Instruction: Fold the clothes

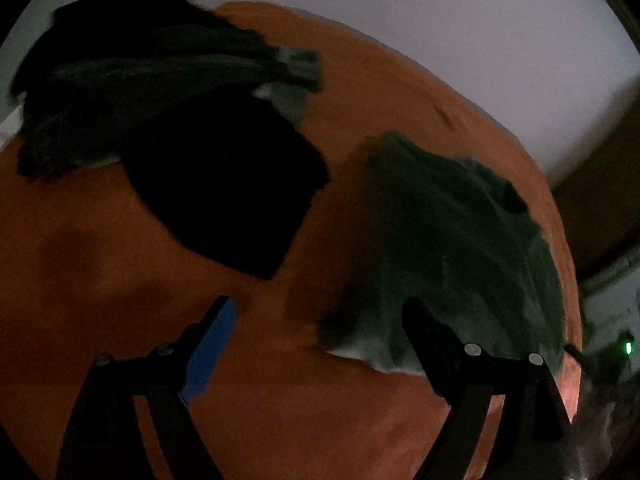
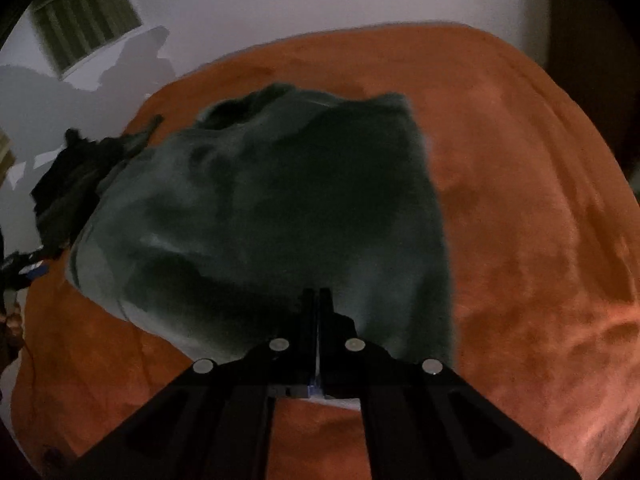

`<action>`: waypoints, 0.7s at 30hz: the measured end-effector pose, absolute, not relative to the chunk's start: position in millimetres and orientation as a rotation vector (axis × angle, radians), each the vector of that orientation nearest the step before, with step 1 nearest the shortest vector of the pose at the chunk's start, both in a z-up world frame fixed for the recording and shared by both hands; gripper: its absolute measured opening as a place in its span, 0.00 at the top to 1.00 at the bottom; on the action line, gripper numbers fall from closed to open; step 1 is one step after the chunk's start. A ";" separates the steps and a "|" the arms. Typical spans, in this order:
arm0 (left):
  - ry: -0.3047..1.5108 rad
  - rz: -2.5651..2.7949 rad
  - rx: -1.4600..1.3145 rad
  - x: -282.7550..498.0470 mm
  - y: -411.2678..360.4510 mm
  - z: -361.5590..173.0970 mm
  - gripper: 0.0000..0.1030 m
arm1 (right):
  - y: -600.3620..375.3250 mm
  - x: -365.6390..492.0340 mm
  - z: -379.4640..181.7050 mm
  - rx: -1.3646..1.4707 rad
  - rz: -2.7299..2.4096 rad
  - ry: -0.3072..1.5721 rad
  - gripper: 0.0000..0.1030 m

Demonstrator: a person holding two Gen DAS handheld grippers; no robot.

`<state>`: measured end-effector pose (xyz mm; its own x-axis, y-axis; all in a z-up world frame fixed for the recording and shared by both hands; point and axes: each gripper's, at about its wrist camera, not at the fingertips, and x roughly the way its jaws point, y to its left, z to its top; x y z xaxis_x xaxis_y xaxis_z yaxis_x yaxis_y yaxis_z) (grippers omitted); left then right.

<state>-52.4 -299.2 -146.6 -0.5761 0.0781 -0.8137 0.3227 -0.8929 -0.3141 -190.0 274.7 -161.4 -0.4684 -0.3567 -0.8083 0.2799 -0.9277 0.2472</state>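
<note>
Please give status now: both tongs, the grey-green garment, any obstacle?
Left tongs open, empty. Right tongs shut on grey-green garment, on orange blanket. Dark clothes pile apart, no obstacle.

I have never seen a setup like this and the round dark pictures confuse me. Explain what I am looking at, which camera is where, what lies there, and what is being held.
No robot here: a person carries a two-finger hand-held gripper in each hand, each with a fisheye camera looking along its fingers.

Left wrist view: the left hand-held gripper is open and holds nothing, above an orange blanket. On the blanket lie a flat black folded garment, a dark heap of clothes behind it, and a grey-green garment.

Right wrist view: the right hand-held gripper is shut at the near edge of that grey-green garment, apparently pinching it.
</note>
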 end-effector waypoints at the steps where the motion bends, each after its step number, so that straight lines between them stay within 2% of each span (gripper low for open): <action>1: 0.645 -2.599 1.389 -56.4 -292.6 -151.0 0.16 | 282.4 -186.7 -165.1 1.380 -2.415 -0.138 1.00; 4: 0.660 -2.612 1.466 -70.2 -276.4 -174.9 0.18 | 308.9 -173.1 -175.8 1.440 -2.415 -0.237 0.99; 5: 0.677 -2.621 1.481 -73.5 -272.7 -182.9 0.28 | 316.3 -167.3 -178.6 1.459 -2.409 -0.280 0.96; 6: 0.629 -2.627 1.484 -73.1 -268.3 -188.9 0.74 | 320.7 -163.8 -182.4 1.472 -2.390 -0.317 0.90; 7: 0.567 -2.631 1.484 -72.0 -263.7 -194.5 0.90 | 323.5 -159.8 -184.7 1.473 -2.378 -0.344 0.84; 8: 0.492 -2.639 1.461 -69.4 -264.6 -196.5 0.88 | 326.2 -155.9 -186.6 1.473 -2.369 -0.368 0.62; 9: 0.526 -2.650 1.452 -64.2 -272.6 -196.9 0.87 | 328.8 -153.2 -186.1 1.466 -2.380 -0.370 0.47; 11: 0.646 -2.670 1.439 -52.7 -291.1 -197.2 0.84 | 334.3 -148.0 -184.8 1.452 -2.402 -0.372 0.47; 13: 0.693 -2.678 1.470 -42.4 -294.8 -195.6 0.79 | 342.4 -147.3 -182.0 1.443 -2.413 -0.372 0.47; 16: 0.648 -2.700 1.495 -34.2 -286.2 -185.1 0.71 | 350.0 -150.8 -186.5 1.451 -2.400 -0.397 0.47; 18: 0.676 -2.739 1.479 -30.2 -281.3 -179.9 0.57 | 355.0 -153.2 -189.7 1.447 -2.390 -0.422 0.47; 20: 0.716 -2.770 1.464 -28.2 -278.6 -181.1 0.48 | 361.6 -153.4 -190.2 1.430 -2.387 -0.446 0.48; 21: 0.712 -2.775 1.461 -28.6 -277.5 -183.5 0.48 | 364.8 -153.5 -190.5 1.422 -2.385 -0.457 0.62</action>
<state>-28.6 -277.5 -183.5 -0.5848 0.2650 -0.7667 0.1369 -0.8993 -0.4153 -153.5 364.8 -190.5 -0.4501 -0.4323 -0.7813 0.1127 -0.8955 0.4305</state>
